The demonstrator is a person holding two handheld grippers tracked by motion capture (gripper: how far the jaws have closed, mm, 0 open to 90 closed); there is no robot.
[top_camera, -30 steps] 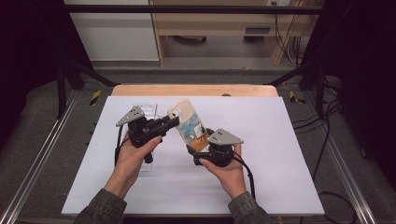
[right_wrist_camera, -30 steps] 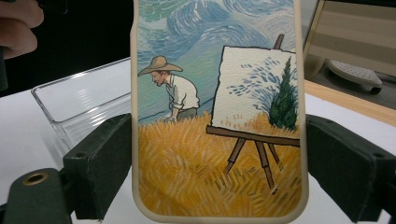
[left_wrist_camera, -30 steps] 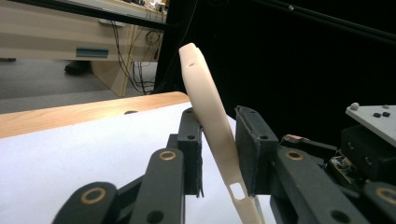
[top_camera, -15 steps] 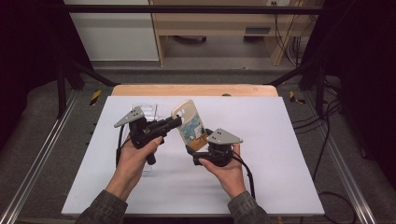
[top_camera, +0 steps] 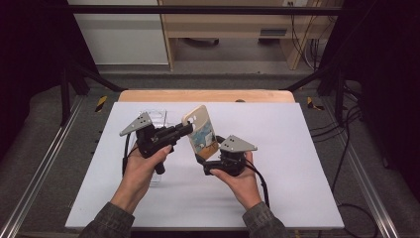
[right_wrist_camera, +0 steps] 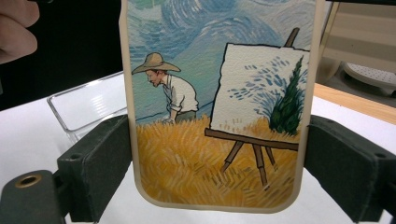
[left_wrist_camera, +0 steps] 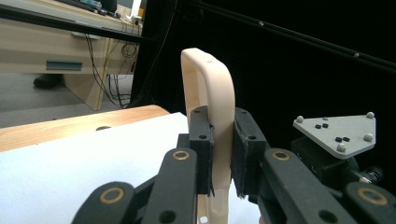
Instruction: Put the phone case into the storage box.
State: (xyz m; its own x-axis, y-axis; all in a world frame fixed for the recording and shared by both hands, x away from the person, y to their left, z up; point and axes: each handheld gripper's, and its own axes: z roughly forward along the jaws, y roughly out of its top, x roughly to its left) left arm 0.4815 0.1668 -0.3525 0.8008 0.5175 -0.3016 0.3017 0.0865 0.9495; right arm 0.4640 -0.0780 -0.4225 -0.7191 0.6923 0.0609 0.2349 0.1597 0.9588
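Clearly the phone case (top_camera: 202, 130) is a light, thin shell, held upright above the white counter (top_camera: 297, 163) between both hands. The right tongs (top_camera: 207, 159) clamp its lower sides across the width; the left tongs (top_camera: 187, 130) pinch its cream rim near the top. It likely flexes if squeezed, and the glossy printed back looks slippery, so the firmer edges are the best hold.
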